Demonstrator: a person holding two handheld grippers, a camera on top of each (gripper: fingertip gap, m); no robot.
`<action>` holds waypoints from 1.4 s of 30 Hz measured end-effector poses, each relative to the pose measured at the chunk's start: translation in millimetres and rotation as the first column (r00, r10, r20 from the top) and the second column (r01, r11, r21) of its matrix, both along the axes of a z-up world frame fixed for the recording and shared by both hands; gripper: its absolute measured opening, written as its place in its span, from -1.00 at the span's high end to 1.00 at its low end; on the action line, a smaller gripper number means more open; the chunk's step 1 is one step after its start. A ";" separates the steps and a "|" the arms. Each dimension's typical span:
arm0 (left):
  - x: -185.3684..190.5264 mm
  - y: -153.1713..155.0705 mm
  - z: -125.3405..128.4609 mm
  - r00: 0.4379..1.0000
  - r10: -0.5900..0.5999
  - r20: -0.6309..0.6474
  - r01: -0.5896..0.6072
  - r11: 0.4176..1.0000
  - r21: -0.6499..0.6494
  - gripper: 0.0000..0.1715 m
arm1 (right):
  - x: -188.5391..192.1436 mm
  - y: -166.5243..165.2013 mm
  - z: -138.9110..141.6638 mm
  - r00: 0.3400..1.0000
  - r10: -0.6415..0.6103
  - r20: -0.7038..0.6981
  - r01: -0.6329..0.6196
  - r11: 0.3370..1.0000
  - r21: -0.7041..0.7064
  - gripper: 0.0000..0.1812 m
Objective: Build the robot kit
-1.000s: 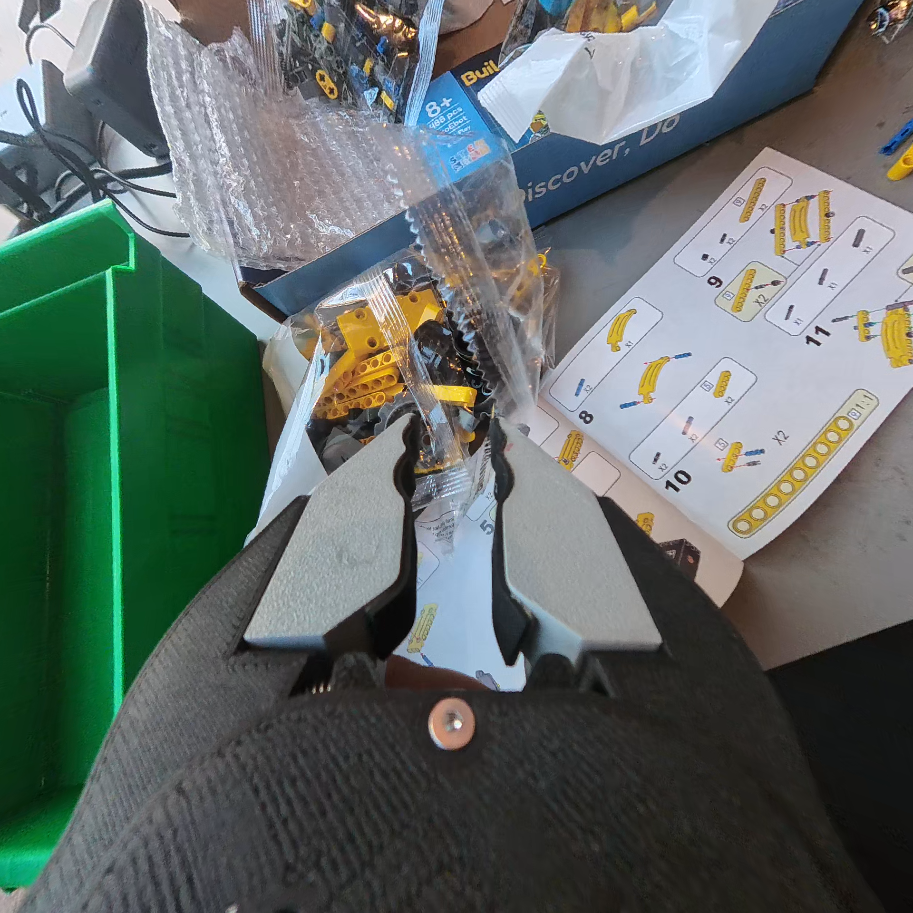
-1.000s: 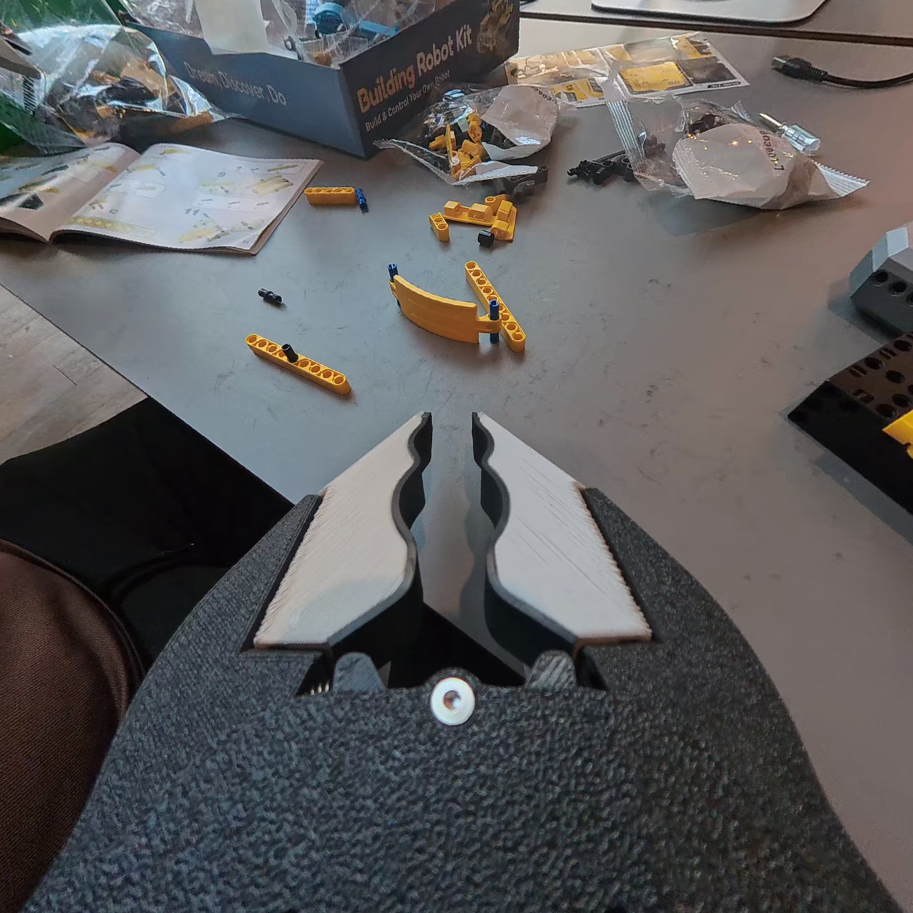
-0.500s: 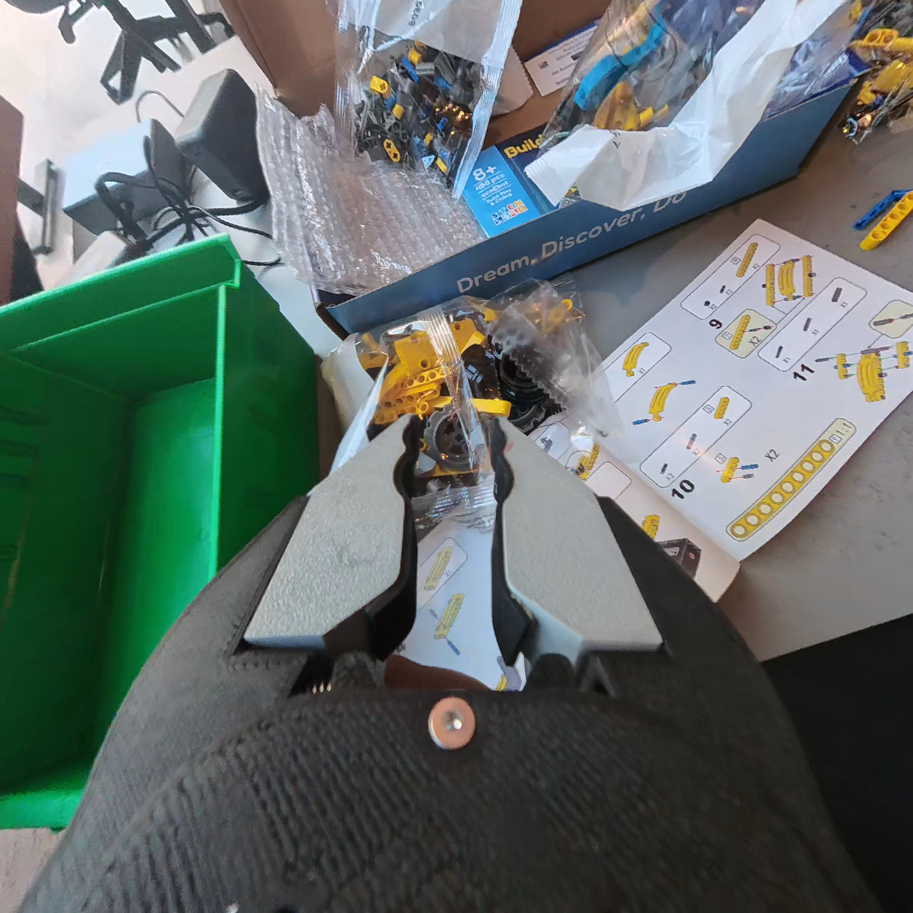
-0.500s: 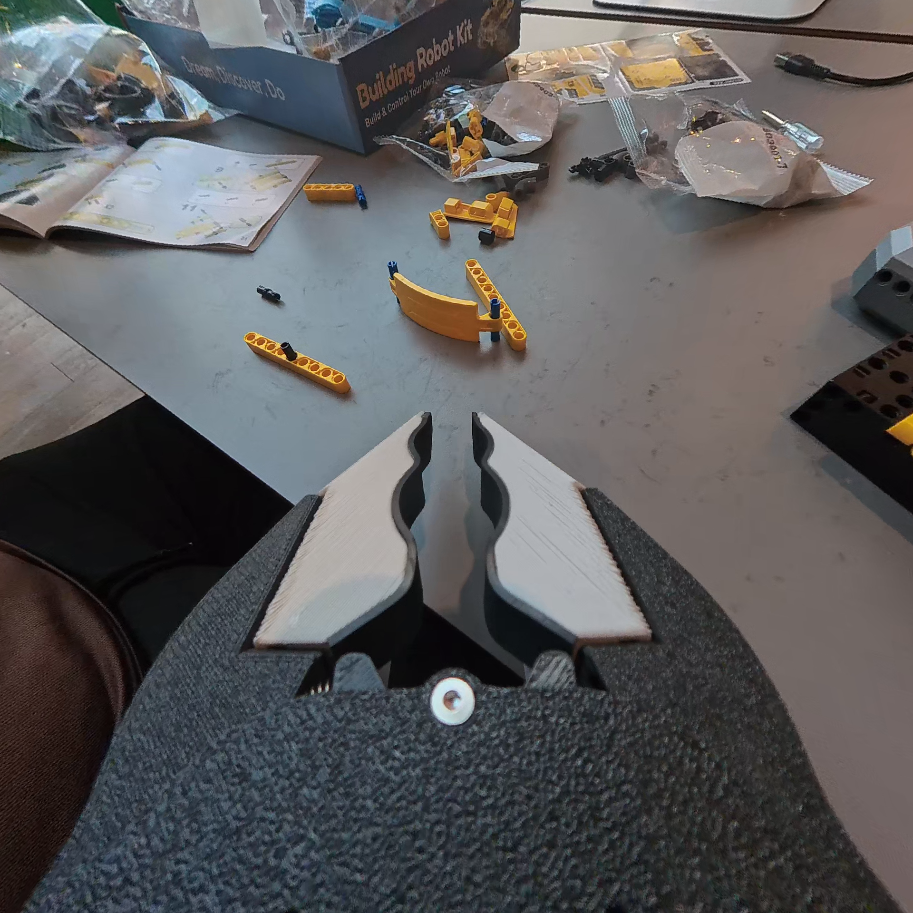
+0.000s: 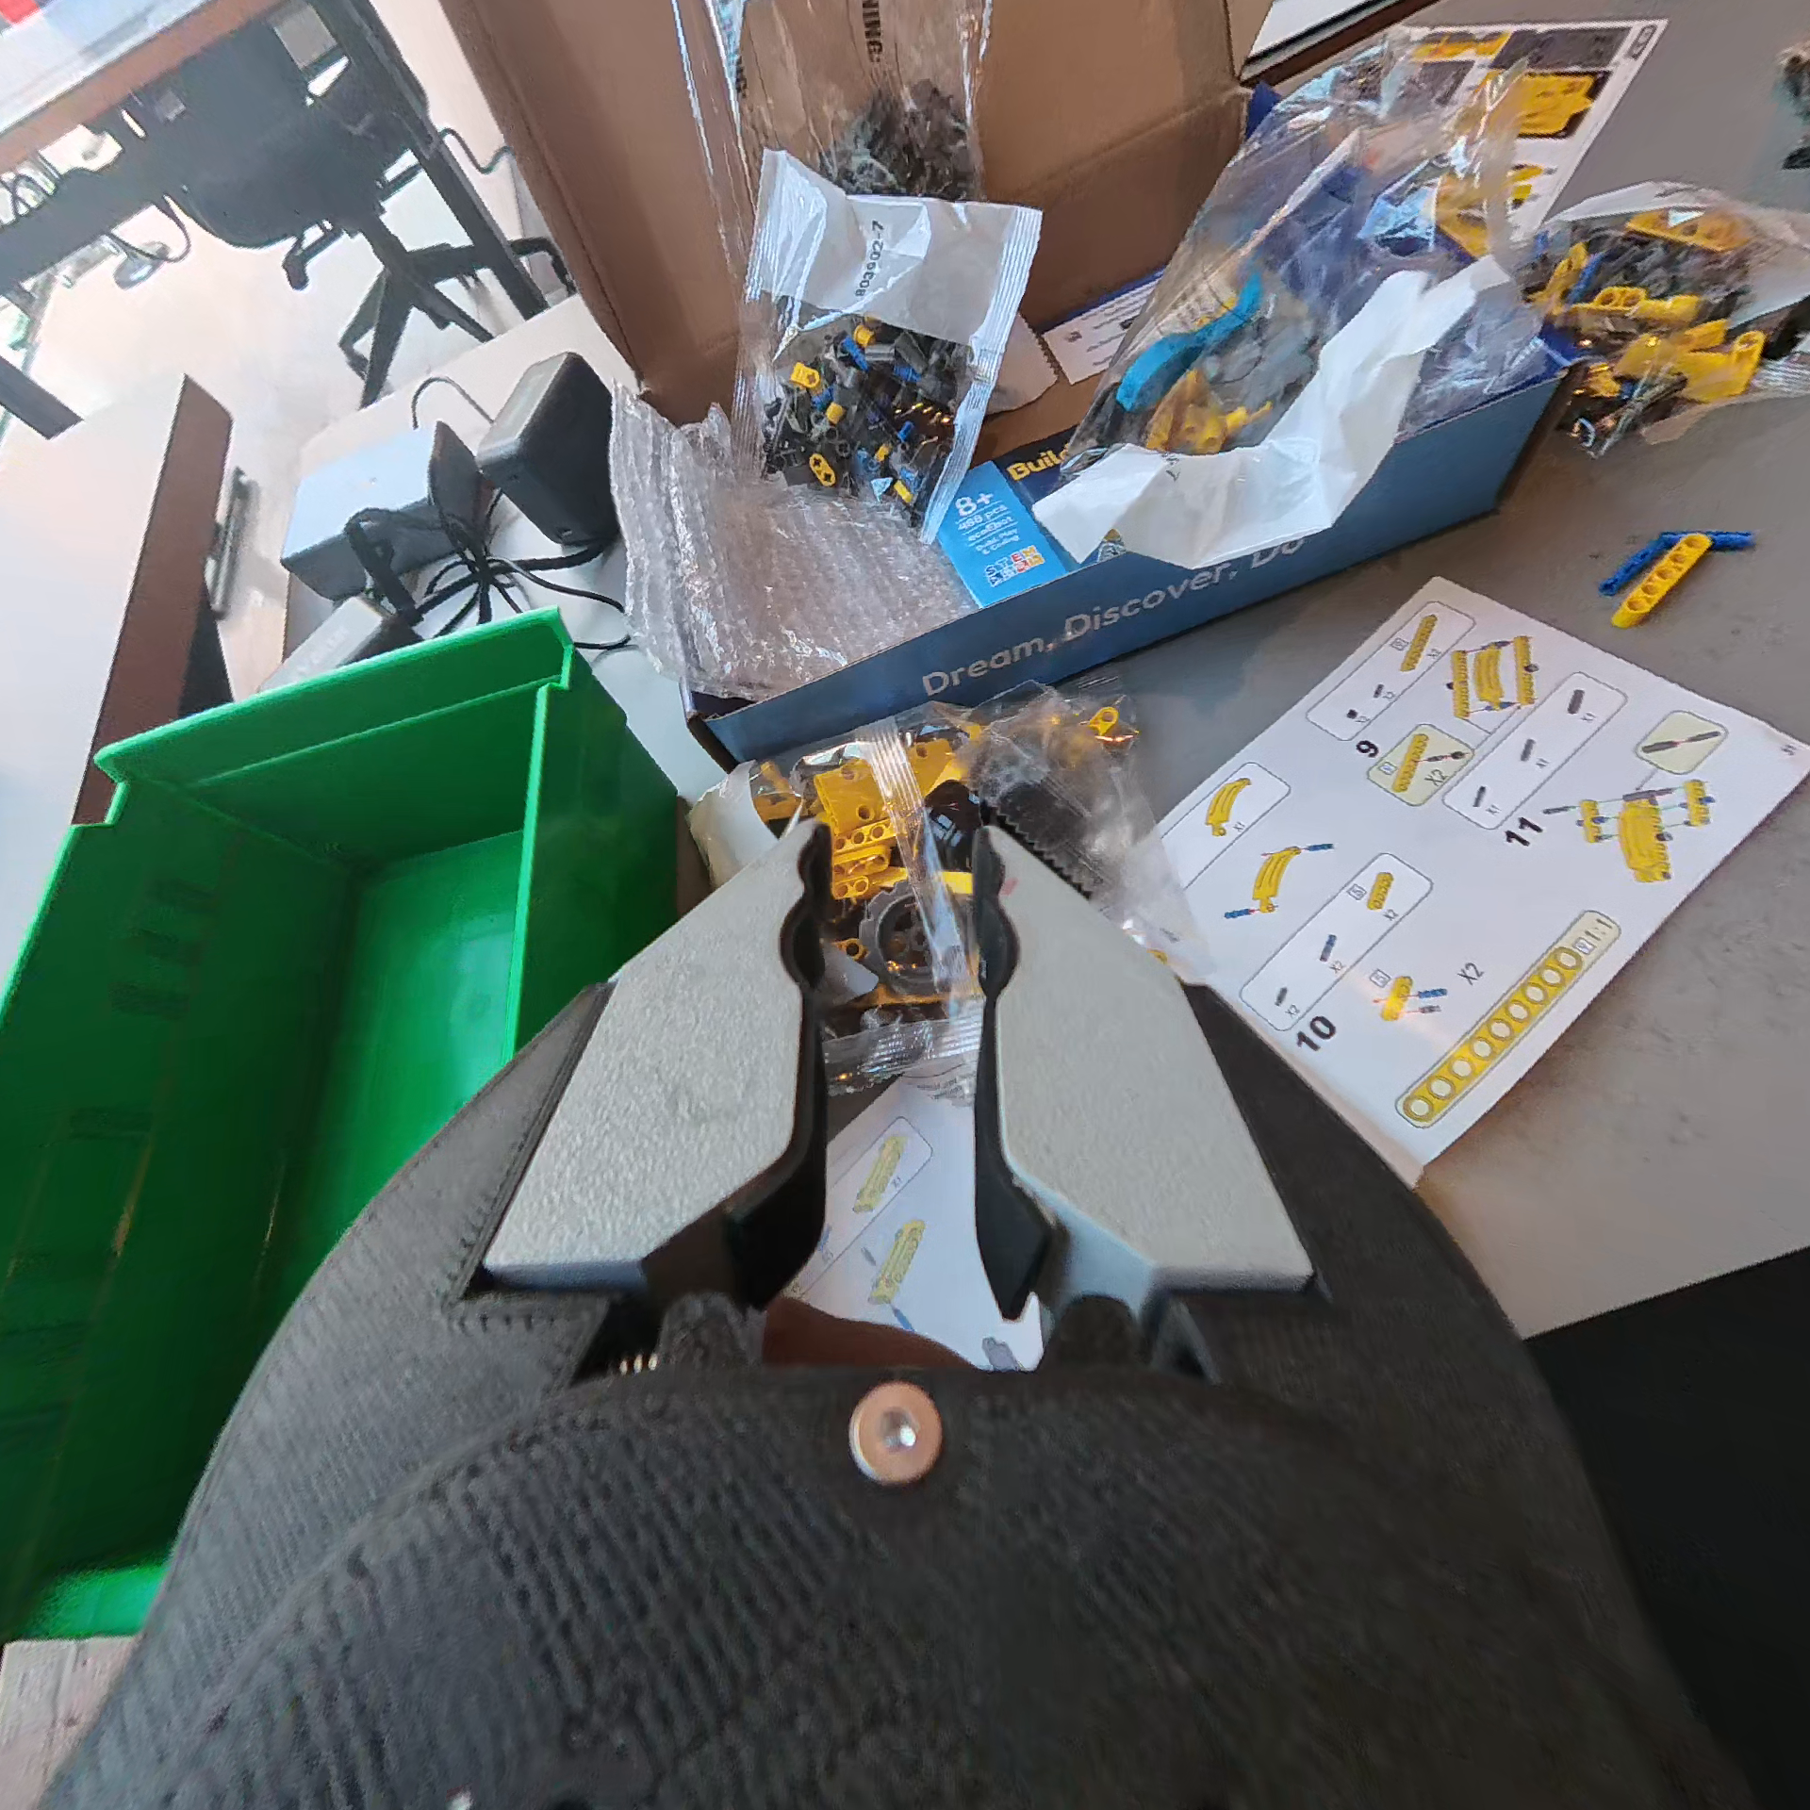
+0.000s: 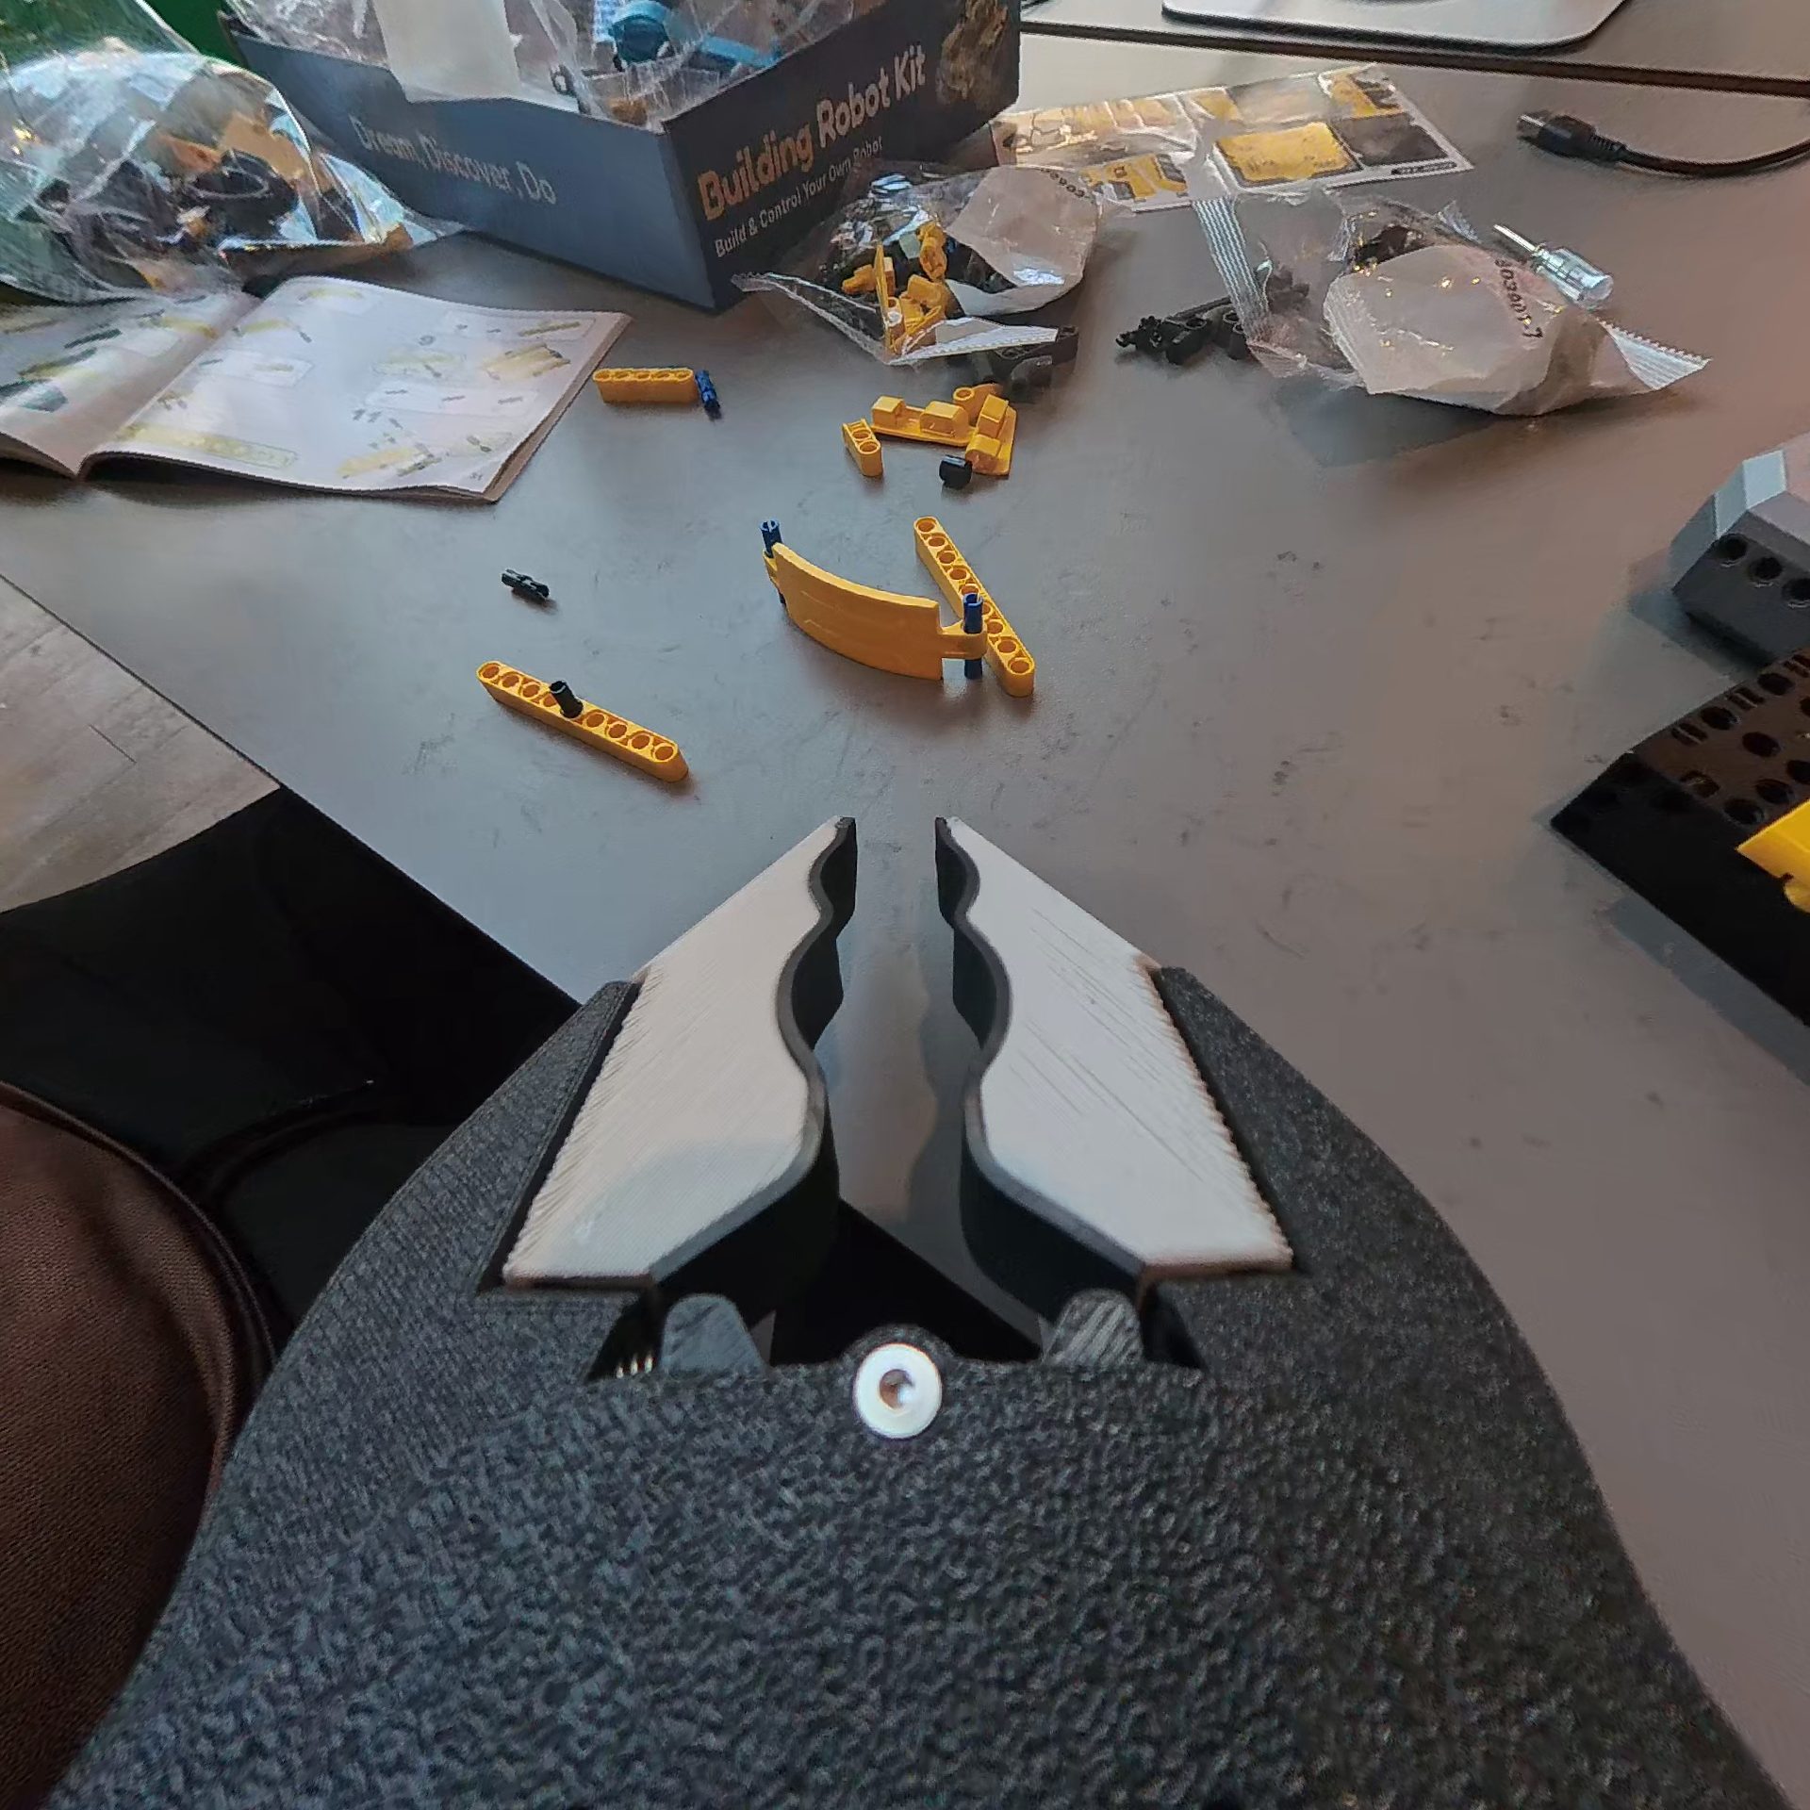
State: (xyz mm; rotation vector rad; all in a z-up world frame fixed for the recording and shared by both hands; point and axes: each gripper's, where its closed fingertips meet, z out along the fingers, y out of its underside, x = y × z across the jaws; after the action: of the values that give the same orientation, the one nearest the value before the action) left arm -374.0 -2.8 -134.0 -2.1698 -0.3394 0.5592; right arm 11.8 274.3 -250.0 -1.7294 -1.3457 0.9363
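Note:
In the left wrist view my left gripper point(image 5: 893, 842) is open and empty, hovering above a clear plastic bag of yellow and black building parts point(image 5: 1038, 774). The bag lies on the left page of an open instruction booklet point(image 5: 1469, 881), beside a green bin point(image 5: 323, 784); part of it shows through the gap between the fingers. In the right wrist view my right gripper point(image 6: 893, 833) has its fingers slightly apart and holds nothing, above the grey table point(image 6: 1273, 784). Nearest ahead of it are a yellow beam with a black pin point(image 6: 588, 725) and a curved yellow panel point(image 6: 862, 617).
A blue kit box point(image 5: 1175, 607) with bags and bubble wrap point(image 5: 764, 568) stands behind the booklet, with a cardboard box point(image 5: 627, 196) behind it. Opened parts bags point(image 6: 1450, 313), loose yellow pieces point(image 6: 940, 421), a grey block point(image 6: 1753, 558) and a black block point(image 6: 1714, 784) lie on the table. About 50 centimetres separates my left fingertips from my right. My right tips are roughly 15 centimetres from the black block point(image 6: 1714, 784).
My left gripper has drawn back and up from the bag, which stays on the booklet and looks smaller; more of the bin and boxes shows. The right gripper has not moved.

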 end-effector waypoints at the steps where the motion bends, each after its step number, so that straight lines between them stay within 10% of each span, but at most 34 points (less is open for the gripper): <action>1: 2.2 1.6 -0.1 1.000 -0.008 -0.004 0.008 1.000 -0.005 0.71 | 0.0 0.1 0.0 1.000 0.000 0.000 0.000 1.000 0.000 0.84; 42: -10.3 -0.4 29.0 0.993 0.094 -0.069 -0.085 0.988 0.126 0.79 | -2.6 3.8 -0.3 1.000 -0.012 -0.001 0.012 1.000 0.014 0.83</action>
State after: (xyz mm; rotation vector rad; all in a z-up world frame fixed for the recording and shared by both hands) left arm -384.3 -3.2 -105.0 -2.0173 -0.4212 0.6513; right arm 9.3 278.0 -250.4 -1.7246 -1.3364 0.9189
